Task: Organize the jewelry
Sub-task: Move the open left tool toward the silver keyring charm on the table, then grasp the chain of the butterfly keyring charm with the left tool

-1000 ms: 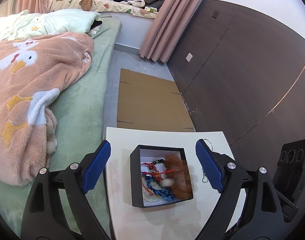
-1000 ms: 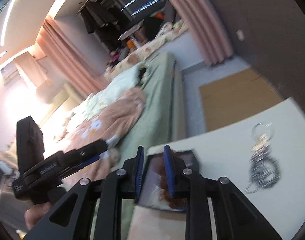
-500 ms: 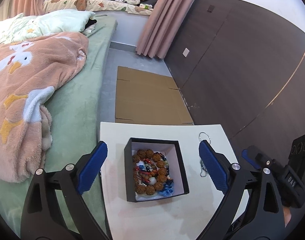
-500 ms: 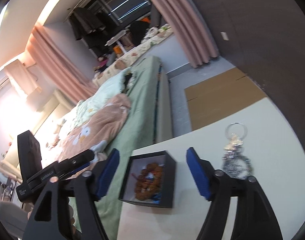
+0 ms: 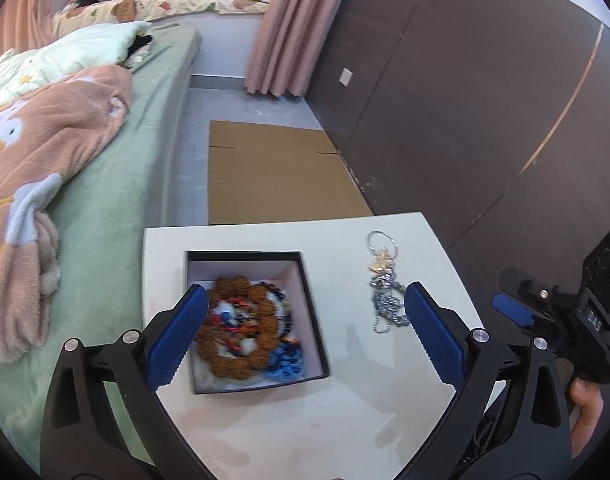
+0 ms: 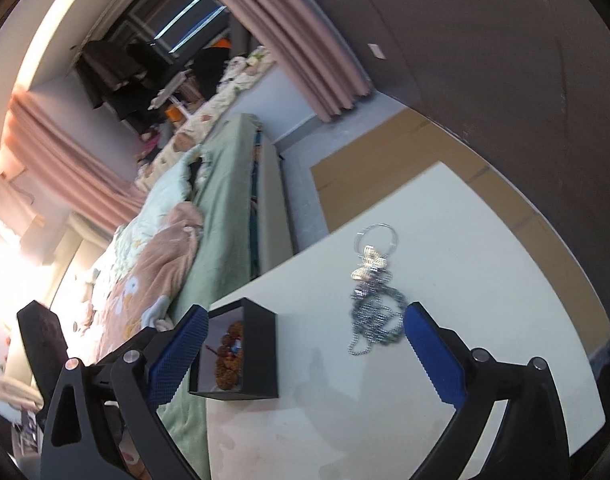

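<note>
Just ahead of the spread, empty right gripper point(image 6: 301, 344) – the silver chain point(image 6: 375, 312) – untouched.

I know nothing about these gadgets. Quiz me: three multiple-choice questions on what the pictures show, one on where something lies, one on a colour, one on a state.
1. Where does the silver chain lie?
A. inside the box
B. on the white table, right of the black box
C. on the bed

2. What colour are the gripper pads?
A. blue
B. red
C. green

3. How do the right gripper jaws stand?
A. shut on the chain
B. shut on nothing
C. wide open

Answers:
1 B, the chain rests on bare tabletop beside the box.
2 A, both views show blue pads.
3 C, a broad gap separates the pads, nothing between them.
</note>
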Motion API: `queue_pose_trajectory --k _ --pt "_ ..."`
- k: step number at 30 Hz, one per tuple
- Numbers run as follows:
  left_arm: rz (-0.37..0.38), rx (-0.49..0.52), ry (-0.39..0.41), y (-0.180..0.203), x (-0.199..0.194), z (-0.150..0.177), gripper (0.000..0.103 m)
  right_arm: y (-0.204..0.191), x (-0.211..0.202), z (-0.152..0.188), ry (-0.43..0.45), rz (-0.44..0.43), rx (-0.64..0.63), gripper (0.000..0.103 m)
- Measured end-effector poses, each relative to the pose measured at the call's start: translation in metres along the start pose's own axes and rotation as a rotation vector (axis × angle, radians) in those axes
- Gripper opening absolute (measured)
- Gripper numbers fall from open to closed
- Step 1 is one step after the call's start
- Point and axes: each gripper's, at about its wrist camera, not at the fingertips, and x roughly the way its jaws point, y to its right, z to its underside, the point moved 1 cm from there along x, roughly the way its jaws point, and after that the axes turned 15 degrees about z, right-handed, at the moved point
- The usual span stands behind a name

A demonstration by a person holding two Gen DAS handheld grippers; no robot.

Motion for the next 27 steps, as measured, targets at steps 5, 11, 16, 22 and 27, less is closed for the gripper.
queue_pose_trajectory --k 5,11,16,22,27 --pt "0.022 0.015 -0.010 0.018 0.016 0.003 0.098 0.021 0.005 -0.003 -0.031 0.042 0.037 0.096" --pt "0.031 0.068 -0.065 0.040 0.044 0.000 0.096 0.054 0.019 -0.012 -0.113 0.067 0.154 0.082" --pt "0.037 0.073 -0.123 0.051 0.074 -0.004 0.084 0.069 0.022 -0.018 -0.130 0.085 0.192 0.076" --pt "0.031 0.071 -0.198 0.062 0.119 -0.008 0.069 0.076 0.023 -0.027 -0.140 0.101 0.177 0.074" --pt "0.018 0.067 -0.251 0.067 0.154 -0.006 0.060 0.089 0.020 -0.036 -0.135 0.119 0.192 0.074"
